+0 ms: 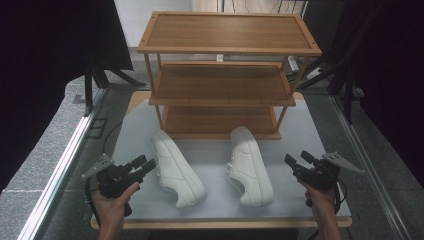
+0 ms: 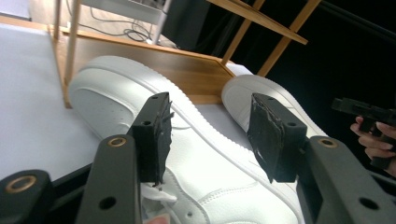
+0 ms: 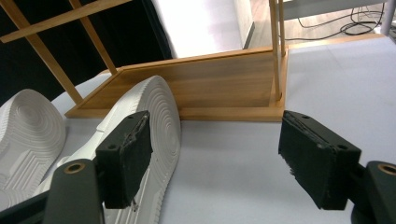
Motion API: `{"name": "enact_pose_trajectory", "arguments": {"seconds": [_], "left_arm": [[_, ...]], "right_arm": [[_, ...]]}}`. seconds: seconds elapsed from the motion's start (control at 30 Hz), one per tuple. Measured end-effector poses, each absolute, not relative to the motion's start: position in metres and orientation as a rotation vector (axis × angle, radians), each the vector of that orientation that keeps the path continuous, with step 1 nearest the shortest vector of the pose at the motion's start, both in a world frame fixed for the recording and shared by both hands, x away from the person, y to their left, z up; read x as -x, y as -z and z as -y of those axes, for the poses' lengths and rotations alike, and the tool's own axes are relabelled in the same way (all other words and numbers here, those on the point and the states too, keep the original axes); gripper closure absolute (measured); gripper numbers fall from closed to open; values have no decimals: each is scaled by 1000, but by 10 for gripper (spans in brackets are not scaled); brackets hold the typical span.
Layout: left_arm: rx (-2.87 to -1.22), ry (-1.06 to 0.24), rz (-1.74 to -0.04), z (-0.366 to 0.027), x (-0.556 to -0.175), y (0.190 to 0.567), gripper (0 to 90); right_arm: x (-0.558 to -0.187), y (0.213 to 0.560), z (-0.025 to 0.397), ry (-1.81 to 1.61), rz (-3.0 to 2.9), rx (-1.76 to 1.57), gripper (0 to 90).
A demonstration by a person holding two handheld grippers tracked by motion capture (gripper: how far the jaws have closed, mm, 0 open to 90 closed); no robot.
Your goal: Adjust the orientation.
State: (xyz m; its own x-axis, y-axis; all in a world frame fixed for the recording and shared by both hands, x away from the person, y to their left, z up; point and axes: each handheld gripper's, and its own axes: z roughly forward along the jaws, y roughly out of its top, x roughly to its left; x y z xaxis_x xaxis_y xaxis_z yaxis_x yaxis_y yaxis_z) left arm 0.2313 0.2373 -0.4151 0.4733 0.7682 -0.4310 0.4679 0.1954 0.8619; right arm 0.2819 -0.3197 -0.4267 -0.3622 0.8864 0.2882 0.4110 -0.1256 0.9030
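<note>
Two white sneakers lie on their sides on the grey table top in front of a wooden three-tier shoe rack point(image 1: 222, 82). The left sneaker point(image 1: 176, 167) point(image 2: 196, 154) lies just right of my left gripper point(image 1: 143, 165) point(image 2: 208, 137), which is open with nothing between its jaws. The right sneaker point(image 1: 250, 165) point(image 3: 154, 126) lies left of my right gripper point(image 1: 298, 160) point(image 3: 215, 158), also open and empty. In the right gripper view both soles show, the left sneaker's sole point(image 3: 25, 130) at the far left.
The rack's shelves are bare, and its bottom shelf point(image 1: 220, 121) point(image 3: 196, 88) rests on the table just behind the shoes. Metal rails point(image 1: 60, 170) run along both table sides. Dark curtains hang left and right. The other hand with its gripper point(image 2: 369, 126) appears in the left gripper view.
</note>
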Motion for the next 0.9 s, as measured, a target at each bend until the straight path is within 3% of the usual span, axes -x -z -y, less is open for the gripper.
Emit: {"name": "enact_pose_trajectory", "arguments": {"seconds": [0.47,0.73,0.9], "left_arm": [[-1459,-301,-1174,-241,-223,417,592],[-1514,-292,-1165,-241,-213,412,880],[-1545,-303,-1196,-236,-208,415,900]], "right_arm": [[-285,430,320,-1459,-1749,-1468,279],[-278,427,323,-1452,-1714,-1486,288],[-279,431,328,-1462,-1706,-1513,289]]}}
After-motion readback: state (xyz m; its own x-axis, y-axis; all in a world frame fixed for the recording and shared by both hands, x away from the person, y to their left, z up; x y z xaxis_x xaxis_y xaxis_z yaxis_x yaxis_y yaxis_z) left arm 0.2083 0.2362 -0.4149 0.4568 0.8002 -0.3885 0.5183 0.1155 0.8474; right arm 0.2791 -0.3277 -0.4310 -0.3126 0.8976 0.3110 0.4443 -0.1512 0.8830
